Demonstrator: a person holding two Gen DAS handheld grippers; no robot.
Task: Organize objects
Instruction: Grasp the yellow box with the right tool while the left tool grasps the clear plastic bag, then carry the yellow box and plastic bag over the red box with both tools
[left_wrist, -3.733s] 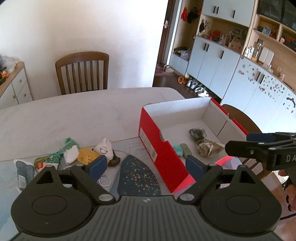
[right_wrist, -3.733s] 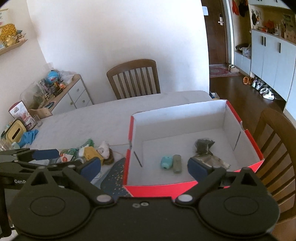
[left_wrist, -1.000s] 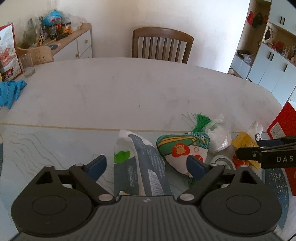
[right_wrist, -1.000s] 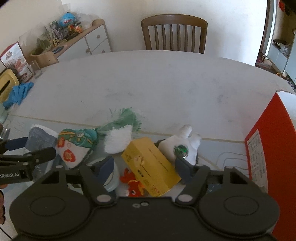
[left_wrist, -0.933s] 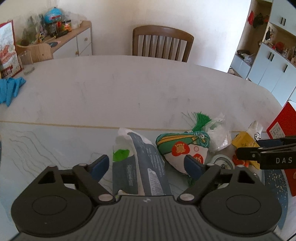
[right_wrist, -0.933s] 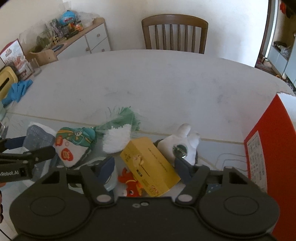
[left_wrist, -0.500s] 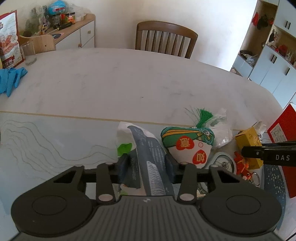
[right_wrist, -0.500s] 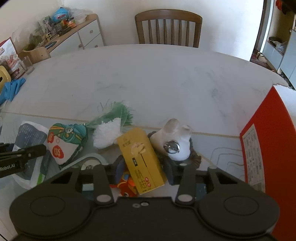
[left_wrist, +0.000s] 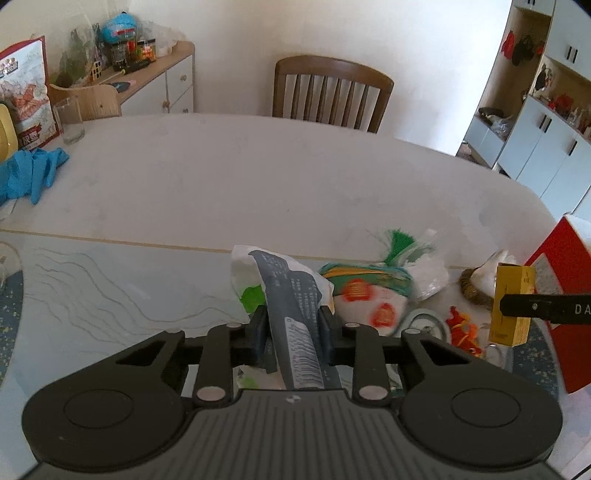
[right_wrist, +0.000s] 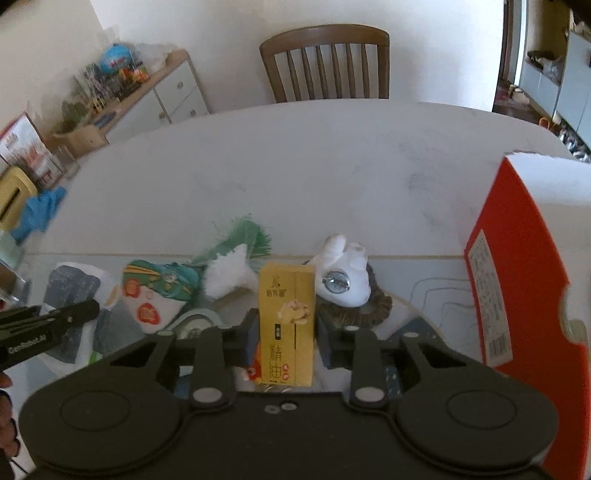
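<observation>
Both grippers clamp an item from the clutter beside the red box.

The left gripper (left_wrist: 293, 334) has its jaws closing on a grey-and-white plastic pouch (left_wrist: 291, 302), pads pressed against its sides, the pouch sticking up and forward between them. The right gripper (right_wrist: 284, 338) has its jaws closing on a yellow carton (right_wrist: 287, 317), held upright between the pads. On the white table (left_wrist: 258, 177), near the pouch, lie a green-and-white embroidered sachet (left_wrist: 365, 291) with a green tassel (right_wrist: 247, 236), a white fluffy piece (right_wrist: 227, 273) and a white rabbit figure (right_wrist: 343, 277). The red cardboard box (right_wrist: 517, 288) stands at the right edge, just beside the pile.
</observation>
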